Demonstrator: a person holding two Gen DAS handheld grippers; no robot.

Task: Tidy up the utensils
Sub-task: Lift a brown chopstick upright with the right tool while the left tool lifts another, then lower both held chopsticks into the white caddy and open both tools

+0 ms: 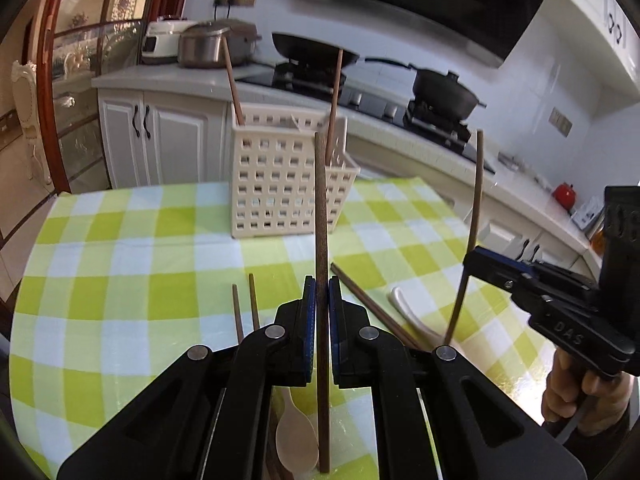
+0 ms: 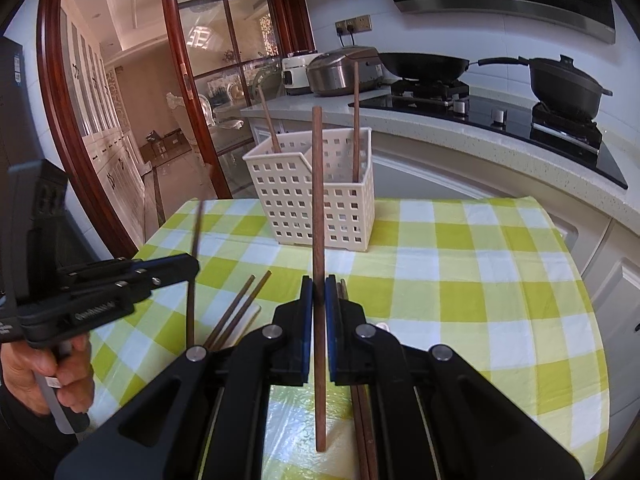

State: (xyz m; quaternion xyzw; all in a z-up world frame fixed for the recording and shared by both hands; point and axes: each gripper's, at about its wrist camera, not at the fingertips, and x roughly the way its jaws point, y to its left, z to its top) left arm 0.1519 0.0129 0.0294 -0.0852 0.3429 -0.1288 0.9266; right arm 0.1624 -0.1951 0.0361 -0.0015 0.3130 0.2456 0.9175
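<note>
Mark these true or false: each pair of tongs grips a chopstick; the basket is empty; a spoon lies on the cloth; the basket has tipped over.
1. Each pair of tongs grips a chopstick: true, the left tongs hold a chopstick, the right tongs another.
2. The basket is empty: false, two chopsticks stand in it.
3. A spoon lies on the cloth: true.
4. The basket has tipped over: false, it stands upright.
</note>
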